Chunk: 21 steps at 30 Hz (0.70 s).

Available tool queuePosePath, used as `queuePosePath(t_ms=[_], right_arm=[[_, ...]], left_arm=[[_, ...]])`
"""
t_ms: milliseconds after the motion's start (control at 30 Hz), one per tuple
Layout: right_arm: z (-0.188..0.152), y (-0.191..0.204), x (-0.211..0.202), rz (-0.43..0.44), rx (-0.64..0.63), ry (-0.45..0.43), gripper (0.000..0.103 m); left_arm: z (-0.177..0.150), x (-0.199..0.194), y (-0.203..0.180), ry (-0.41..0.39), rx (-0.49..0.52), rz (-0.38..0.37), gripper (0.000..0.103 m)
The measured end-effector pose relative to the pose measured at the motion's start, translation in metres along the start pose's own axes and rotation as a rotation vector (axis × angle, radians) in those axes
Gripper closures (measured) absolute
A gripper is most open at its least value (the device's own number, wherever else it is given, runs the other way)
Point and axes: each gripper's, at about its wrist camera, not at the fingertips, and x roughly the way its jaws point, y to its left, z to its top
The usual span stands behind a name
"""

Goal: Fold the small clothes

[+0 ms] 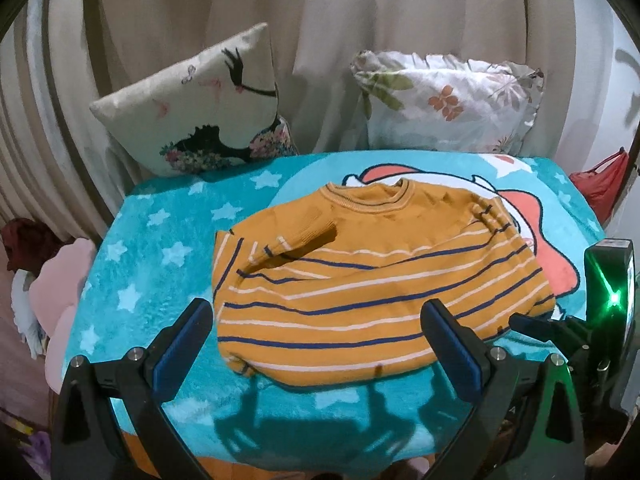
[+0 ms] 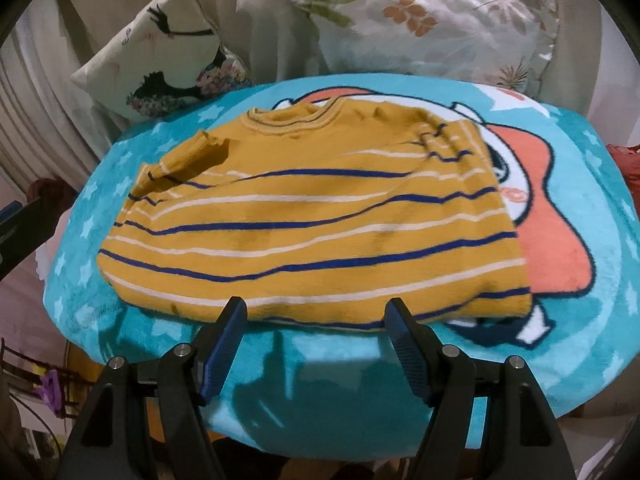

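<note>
Mustard striped sweater (image 2: pixel 312 216) lies flat mid-blanket (image 2: pixel 592 320), collar at the far side, both sleeves folded in across the chest. Left gripper (image 1: pixel 318 322) jaws wide, nothing between them, over the near-left hem. Right gripper (image 2: pixel 316 320) jaws wide and empty, tips just at the near hem. Two pillows (image 1: pixel 192 108) sit at the blanket's far edge.
</note>
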Motion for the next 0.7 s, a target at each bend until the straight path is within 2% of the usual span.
queuePosePath(t_ms=[300,500,700], right_arm=[[0.004,0.009,0.011,-0.054,0.027,0.023,0.027],[0.000,0.006,0.015,-0.105,0.083,0.051,0.027],[-0.005,0.019,0.024,-0.125,0.081,0.078,0.027]], left_arm=[[0.008,0.033,0.014,0.071,-0.010,-0.096,0.000],[0.009,0.046,0.013,0.095,0.022,-0.169,0.000],[0.007,0.057,0.024,0.124,0.021,-0.221,0.000]])
